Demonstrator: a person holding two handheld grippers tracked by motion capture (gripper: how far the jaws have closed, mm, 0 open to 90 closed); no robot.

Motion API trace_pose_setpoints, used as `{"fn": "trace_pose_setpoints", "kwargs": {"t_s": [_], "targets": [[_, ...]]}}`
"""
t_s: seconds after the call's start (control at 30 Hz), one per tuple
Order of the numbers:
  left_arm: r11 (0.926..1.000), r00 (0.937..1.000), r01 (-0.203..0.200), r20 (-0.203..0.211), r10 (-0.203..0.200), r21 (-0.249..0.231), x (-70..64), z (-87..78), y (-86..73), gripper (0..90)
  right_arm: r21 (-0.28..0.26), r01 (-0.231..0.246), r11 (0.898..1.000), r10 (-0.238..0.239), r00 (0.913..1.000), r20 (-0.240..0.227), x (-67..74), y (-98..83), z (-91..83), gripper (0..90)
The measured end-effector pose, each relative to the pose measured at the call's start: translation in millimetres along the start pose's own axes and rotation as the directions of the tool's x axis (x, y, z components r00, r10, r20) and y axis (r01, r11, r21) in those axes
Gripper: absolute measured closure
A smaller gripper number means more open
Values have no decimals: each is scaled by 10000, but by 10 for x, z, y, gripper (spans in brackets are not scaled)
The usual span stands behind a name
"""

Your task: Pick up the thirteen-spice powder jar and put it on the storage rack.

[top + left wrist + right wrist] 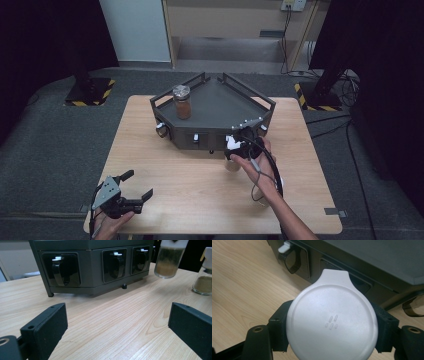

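My right gripper (234,151) is shut on a glass spice jar (232,164) by its white lid (331,300), just in front of the dark grey rack (222,97). In the right gripper view the two black jaws press on either side of the round lid. The left gripper view shows this jar (169,263), with tan powder in it, hanging clear of the wooden table (190,185). Near the table's front left corner my left gripper (139,183) stands open, nothing between its jaws (117,327).
A jar of brown spice (182,102) with a clear lid stands upright on the rack's left side. The rack's front wall carries several recessed clip holders (62,270). Another jar (203,280), with olive powder, stands on the table at the right.
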State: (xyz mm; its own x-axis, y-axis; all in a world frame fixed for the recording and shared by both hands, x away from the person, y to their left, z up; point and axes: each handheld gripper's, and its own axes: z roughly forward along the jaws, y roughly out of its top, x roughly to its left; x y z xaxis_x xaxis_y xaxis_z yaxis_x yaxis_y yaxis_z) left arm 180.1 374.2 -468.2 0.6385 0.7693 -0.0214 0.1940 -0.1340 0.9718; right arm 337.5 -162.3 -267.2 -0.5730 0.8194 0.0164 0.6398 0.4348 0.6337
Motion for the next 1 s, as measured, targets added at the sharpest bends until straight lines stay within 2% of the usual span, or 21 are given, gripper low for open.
{"fn": "trace_pose_setpoints", "kwargs": {"t_s": [0.2, 0.53, 1.0], "targets": [[10000, 10000, 10, 8, -10, 21, 3, 0, 1, 11, -98, 271, 9996, -275, 9988, -409, -62, 129, -152, 309], [10000, 10000, 21, 18, -21, 36, 7, 0, 1, 11, -31, 554, 9985, -554, 9956, -754, -111, 419, -353, 309], [10000, 10000, 45, 40, -45, 44, 9, 0, -1, 11, 106, 971, 9952, -957, 9911, -928, -80, 877, -440, 309]]}}
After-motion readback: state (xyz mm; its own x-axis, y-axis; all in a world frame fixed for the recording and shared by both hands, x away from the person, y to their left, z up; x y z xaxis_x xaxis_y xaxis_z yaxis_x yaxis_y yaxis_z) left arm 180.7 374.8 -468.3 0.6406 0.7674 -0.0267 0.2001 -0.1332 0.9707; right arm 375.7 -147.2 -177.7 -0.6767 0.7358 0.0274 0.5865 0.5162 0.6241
